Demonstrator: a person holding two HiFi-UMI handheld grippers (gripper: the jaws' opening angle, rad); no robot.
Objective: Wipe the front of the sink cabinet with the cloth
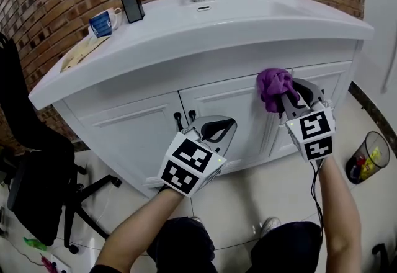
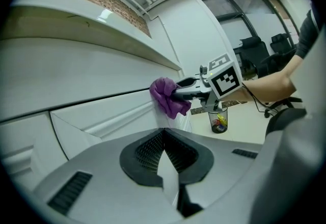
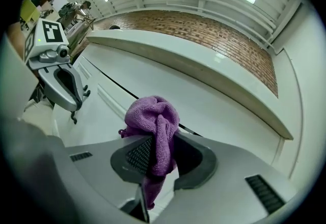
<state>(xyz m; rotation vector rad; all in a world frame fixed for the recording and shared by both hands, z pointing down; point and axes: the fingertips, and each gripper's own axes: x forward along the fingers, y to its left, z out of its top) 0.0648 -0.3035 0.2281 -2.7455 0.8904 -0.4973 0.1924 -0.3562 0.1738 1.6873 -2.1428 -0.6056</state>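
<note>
1. Up at the top of the right-hand door, just under the overhang of the basin top, is where the cloth (image 1: 275, 87) sits: a purple bunch pressed against the white front of the sink cabinet (image 1: 217, 95)
2. My right gripper (image 1: 290, 98) has it. The right gripper view shows both jaws closed on a fold, with the bulk of the cloth bulging out ahead of the tips and a tail hanging below
3. My left gripper (image 1: 218, 130) carries nothing. Its jaws meet with nothing between them, and it hangs close in front of the two black door handles (image 1: 185, 120) near the middle of the cabinet, apart from the cloth
4. What the next stroke turns on, as I judge it: the cloth lies straight ahead of the right jaws, between them and the panel, and the gripper's long axis points into the door face. Any wipe must therefore slide sideways or downward across that axis, with the push kept on the panel
5. Most of the front lies below and to my left of the cloth, so I would sweep that way
6. I reckon the right arm is clearly the one to work. A leftward pass heads towards the left gripper and the handles, so I would watch for the cloth snagging there
</note>
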